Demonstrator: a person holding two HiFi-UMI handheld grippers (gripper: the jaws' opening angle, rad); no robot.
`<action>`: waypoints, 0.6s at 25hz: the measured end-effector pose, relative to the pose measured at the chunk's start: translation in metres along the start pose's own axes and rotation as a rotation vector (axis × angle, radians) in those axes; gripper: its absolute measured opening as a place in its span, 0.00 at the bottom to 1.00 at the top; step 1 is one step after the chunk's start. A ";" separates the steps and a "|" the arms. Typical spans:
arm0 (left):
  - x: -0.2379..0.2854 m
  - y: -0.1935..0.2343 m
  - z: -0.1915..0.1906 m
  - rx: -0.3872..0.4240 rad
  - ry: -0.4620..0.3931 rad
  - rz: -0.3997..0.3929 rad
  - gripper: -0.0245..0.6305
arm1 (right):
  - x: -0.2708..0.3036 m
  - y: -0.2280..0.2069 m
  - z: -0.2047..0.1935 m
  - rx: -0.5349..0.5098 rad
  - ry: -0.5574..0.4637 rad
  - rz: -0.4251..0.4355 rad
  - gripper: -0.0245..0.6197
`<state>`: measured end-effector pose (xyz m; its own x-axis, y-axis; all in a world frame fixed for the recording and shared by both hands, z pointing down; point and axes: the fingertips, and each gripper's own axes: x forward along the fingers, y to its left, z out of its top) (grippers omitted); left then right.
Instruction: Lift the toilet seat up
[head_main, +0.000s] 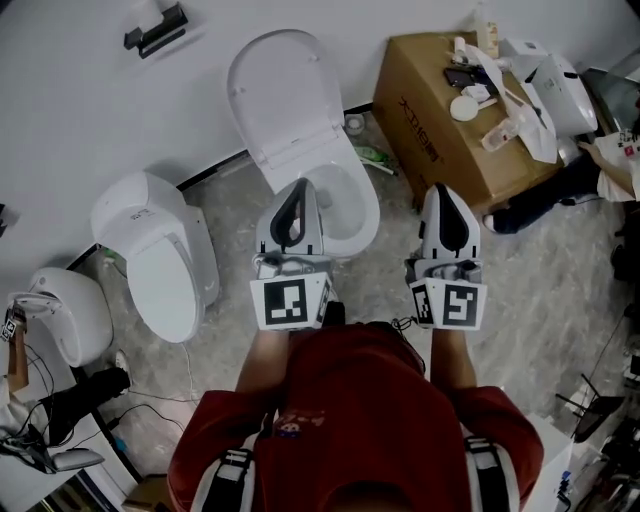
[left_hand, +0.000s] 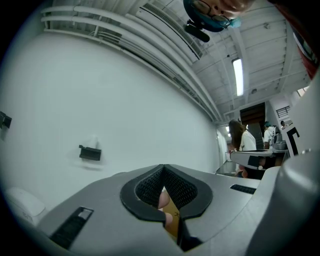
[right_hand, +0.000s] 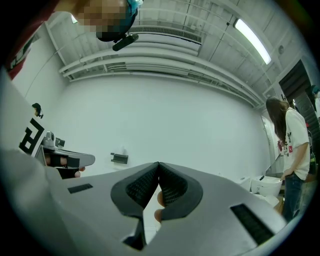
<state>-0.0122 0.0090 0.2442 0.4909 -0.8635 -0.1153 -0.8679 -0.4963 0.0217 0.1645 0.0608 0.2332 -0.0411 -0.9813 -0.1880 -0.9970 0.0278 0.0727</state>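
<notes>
1. Grey speckled floor (head_main: 560, 300) meets a plain white wall (head_main: 80, 100). A closed white toilet (head_main: 165, 265) stands at the left, apart from the task's one.
2. The light grey left gripper (head_main: 296, 192) is held over the left edge of the open white toilet bowl (head_main: 350, 205). Its jaws are pressed together with nothing between them.
3. The light grey right gripper (head_main: 447, 192) is beside the bowl, towards a brown cardboard box (head_main: 420, 110). Its jaws are also closed and empty.
4. To lift well, I judge that one gripper should drop to the front rim and hook under the seat's edge. It should then swing the seat in an arc about the rear hinge, not drag it.
5. The glossy white oval lid (head_main: 275, 90) stands raised against the wall. I cannot tell whether the seat ring lies on the rim or is up with it.
</notes>
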 end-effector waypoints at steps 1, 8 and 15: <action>0.004 0.005 0.000 0.012 0.000 -0.004 0.05 | 0.006 0.001 0.000 -0.001 -0.002 -0.002 0.06; 0.034 0.022 -0.009 0.033 0.025 0.006 0.05 | 0.037 -0.007 -0.012 0.017 0.004 -0.003 0.06; 0.086 0.009 -0.018 0.041 0.016 0.031 0.05 | 0.080 -0.043 -0.030 0.049 -0.007 0.021 0.06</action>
<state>0.0238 -0.0712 0.2523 0.4642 -0.8801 -0.0997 -0.8851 -0.4651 -0.0159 0.2061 -0.0251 0.2449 -0.0628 -0.9791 -0.1934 -0.9979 0.0584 0.0284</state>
